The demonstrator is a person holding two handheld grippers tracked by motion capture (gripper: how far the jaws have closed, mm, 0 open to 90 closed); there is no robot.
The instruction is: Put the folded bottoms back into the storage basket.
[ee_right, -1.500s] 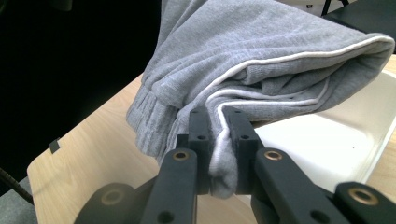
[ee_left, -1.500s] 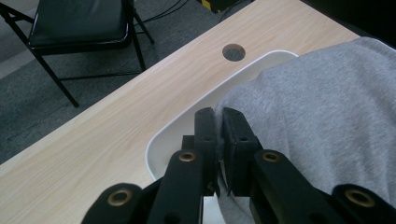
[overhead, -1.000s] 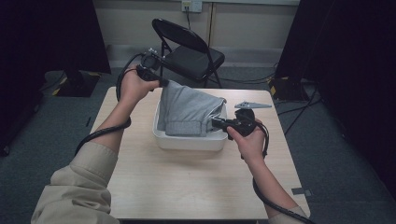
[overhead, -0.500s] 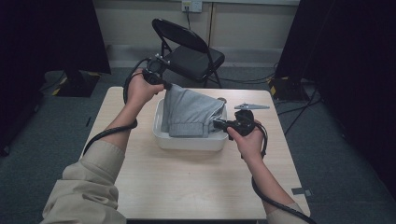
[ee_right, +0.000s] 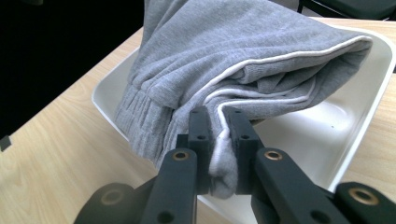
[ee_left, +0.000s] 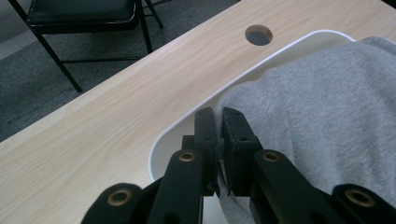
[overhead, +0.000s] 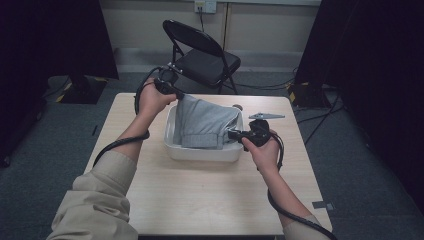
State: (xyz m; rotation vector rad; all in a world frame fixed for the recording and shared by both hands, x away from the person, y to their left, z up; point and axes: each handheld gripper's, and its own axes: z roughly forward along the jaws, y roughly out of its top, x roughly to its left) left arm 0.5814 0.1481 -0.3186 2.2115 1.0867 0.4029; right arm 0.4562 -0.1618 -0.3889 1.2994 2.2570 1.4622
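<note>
Nearest the camera in the high view, the person's forearms in tan sleeves (overhead: pixel 95 200) come up from the bottom edge over the bare front part of the wooden table (overhead: pixel 200 195). A black cable (overhead: pixel 295 217) trails from the right gripper back toward the person.

The right gripper (overhead: pixel 235 134) sits at the right side of the white tub (overhead: pixel 200 152), held in the right hand (overhead: pixel 262 150). In the right gripper view its jaws are clamped on a fold of the grey sweatpants (ee_right: pixel 233 60), with a wad of cloth squeezed between the pads and bulging out below them. The pants have a white piping stripe and a ribbed cuff that hangs over the tub's near rim (ee_right: pixel 107 107).

The grey sweatpants (overhead: pixel 205 125) are stretched between the two grippers, draped over the tub and partly inside it, their middle raised like a tent.

Farther off, the left gripper (overhead: pixel 176 95) is at the tub's far left corner, held in the left hand (overhead: pixel 152 100). In the left gripper view its jaws are pinched tight on the edge of the grey cloth (ee_left: pixel 327 116), just above the tub's rounded rim (ee_left: pixel 187 126).

A round hole (ee_left: pixel 258 35) is cut in the tabletop beyond the tub. A grey three-cornered plate (overhead: pixel 266 116) is on top of the right gripper. Behind the table stands a black folding chair (overhead: pixel 205 60) on the grey carpet.
</note>
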